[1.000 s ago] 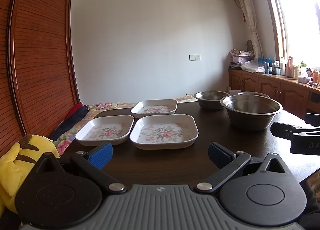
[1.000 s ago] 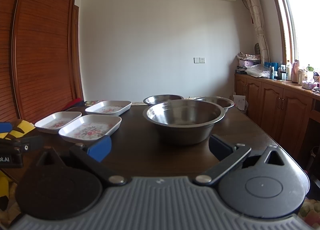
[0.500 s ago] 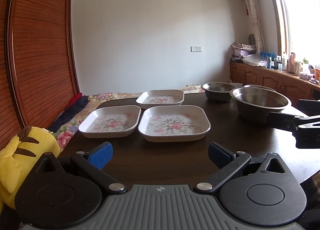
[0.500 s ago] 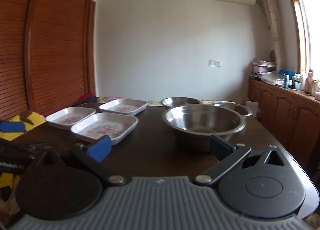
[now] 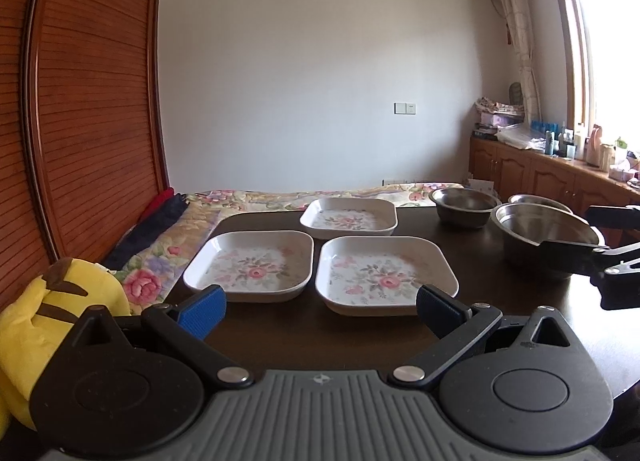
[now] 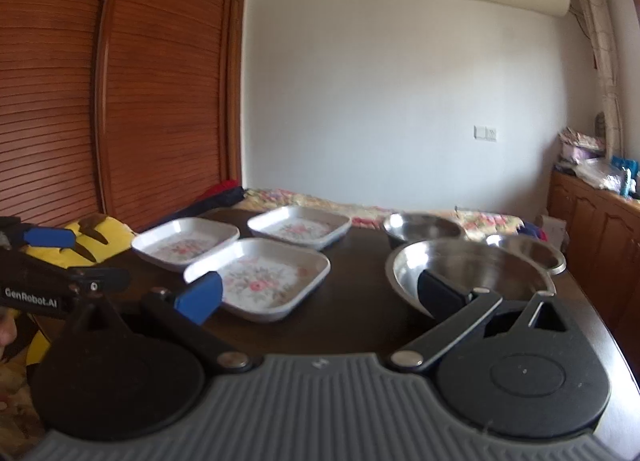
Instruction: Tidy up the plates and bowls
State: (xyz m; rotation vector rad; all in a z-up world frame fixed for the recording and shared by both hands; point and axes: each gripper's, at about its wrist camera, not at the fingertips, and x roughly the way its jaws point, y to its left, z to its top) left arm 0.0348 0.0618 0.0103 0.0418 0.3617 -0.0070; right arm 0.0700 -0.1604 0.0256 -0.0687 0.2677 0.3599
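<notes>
My left gripper (image 5: pixel 320 307) gapes wide before the near plate (image 5: pixel 384 275); only its view shows my right gripper's (image 6: pixel 320 295) wide-spread finger (image 5: pixel 568 257) overlapping the big bowl (image 5: pixel 548 231).

A dark wooden table (image 5: pixel 360 341) carries three square white floral plates (image 5: pixel 250 265) (image 5: pixel 386 275) (image 5: pixel 349 217) grouped on its left. Three steel bowls (image 5: pixel 544 237) (image 5: pixel 462 207) (image 6: pixel 528 251) stand close together on its right.

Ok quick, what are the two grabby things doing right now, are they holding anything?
Left hand-held gripper: open, holding nothing, in front of the floral plates.
Right hand-held gripper: open, holding nothing, one finger at the big steel bowl.
</notes>
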